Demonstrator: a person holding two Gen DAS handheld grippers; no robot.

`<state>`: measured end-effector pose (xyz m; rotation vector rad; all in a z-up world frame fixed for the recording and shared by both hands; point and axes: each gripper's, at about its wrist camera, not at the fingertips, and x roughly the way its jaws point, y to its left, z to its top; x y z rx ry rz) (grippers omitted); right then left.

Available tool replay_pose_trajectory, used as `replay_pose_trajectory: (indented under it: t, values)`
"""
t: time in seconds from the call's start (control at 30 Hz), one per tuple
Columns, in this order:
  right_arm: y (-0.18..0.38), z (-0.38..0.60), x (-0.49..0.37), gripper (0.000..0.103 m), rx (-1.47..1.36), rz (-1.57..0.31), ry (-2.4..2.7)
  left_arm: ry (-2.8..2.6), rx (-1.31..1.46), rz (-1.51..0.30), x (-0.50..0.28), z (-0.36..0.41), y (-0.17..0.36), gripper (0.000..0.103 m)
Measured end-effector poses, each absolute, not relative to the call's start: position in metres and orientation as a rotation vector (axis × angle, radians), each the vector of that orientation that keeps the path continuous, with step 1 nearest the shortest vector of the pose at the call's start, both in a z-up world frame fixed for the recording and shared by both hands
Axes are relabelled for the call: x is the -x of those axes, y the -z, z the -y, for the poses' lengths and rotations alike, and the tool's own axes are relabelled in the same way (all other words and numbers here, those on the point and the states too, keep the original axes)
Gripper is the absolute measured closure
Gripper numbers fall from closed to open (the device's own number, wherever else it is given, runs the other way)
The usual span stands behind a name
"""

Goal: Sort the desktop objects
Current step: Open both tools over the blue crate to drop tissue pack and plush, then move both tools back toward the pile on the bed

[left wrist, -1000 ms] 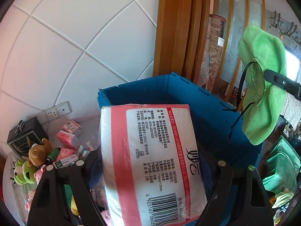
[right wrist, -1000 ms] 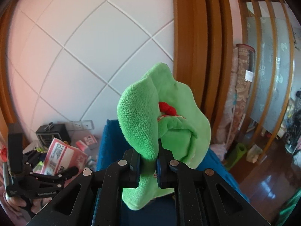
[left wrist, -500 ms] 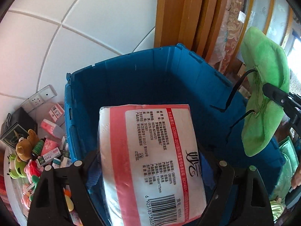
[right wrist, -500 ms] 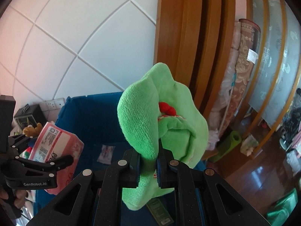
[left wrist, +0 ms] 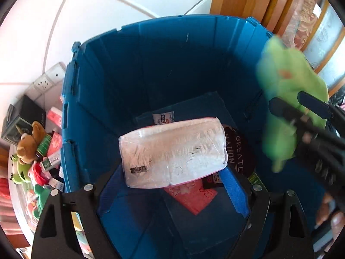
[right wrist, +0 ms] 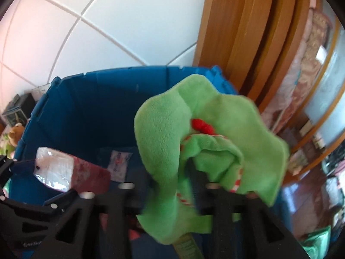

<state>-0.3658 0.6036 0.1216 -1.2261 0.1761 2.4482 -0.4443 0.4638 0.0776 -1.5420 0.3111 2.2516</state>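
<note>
My left fingers (left wrist: 172, 194) stand wide and are opening, the wrapped tissue pack (left wrist: 172, 153) loose between them over the blue crate (left wrist: 151, 64). My right fingers (right wrist: 170, 185) are parting too, with the green plush toy (right wrist: 207, 146) between them at the crate's 3 o'clock rim.

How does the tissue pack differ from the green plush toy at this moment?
The tissue pack is white, blocky and plastic-wrapped; the green plush toy is soft and floppy. The pack sits clear of the left hand-held gripper; the toy lies between the right hand-held gripper's opening jaws. Both are over the blue bin.
</note>
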Motion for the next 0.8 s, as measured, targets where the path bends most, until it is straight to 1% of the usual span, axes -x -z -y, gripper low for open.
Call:
replay_pose_trajectory:
  t: [0.03, 0.1, 0.2, 0.23, 0.37, 0.4, 0.43, 0.47, 0.63, 0.8]
  values:
    - [-0.118, -0.608, 0.367, 0.031, 1.233, -0.195, -2.467, -2.250, 1.541, -0.309, 0.445, -0.463, -0.078, 0.016]
    - [-0.116, -0.607, 0.367, 0.030, 1.230, -0.177, -2.462, -2.274, 1.523, -0.326, 0.445, -0.462, -0.080, 0.016]
    - [-0.120, -0.616, 0.360, 0.028, 1.217, -0.226, -2.462, -2.299, 1.459, -0.312, 0.439, -0.460, -0.092, 0.016]
    - [-0.122, -0.619, 0.356, 0.024, 1.214, -0.243, -2.459, -2.294, 1.439, -0.303, 0.434, -0.460, -0.097, 0.016]
    - [-0.133, -0.618, 0.338, 0.016, 1.205, -0.229, -2.432, -2.294, 1.349, -0.339, 0.416, -0.456, -0.116, 0.016]
    - [-0.137, -0.616, 0.335, 0.011, 1.205, -0.221, -2.428, -2.300, 1.321, -0.346, 0.420, -0.458, -0.117, 0.016]
    - [-0.142, -0.613, 0.330, 0.005, 1.208, -0.207, -2.431, -2.306, 1.294, -0.345, 0.415, -0.454, -0.122, 0.016]
    - [-0.147, -0.610, 0.323, 0.001, 1.197, -0.192, -2.431, -2.309, 1.268, -0.338, 0.412, -0.450, -0.127, 0.016]
    - [-0.174, -0.590, 0.283, 0.000, 1.121, -0.165, -2.463, -2.311, 1.105, -0.256, 0.380, -0.410, -0.159, 0.016]
    - [-0.209, -0.546, 0.231, 0.000, 0.963, -0.180, -2.586, -2.397, 0.895, -0.222, 0.331, -0.361, -0.196, 0.016]
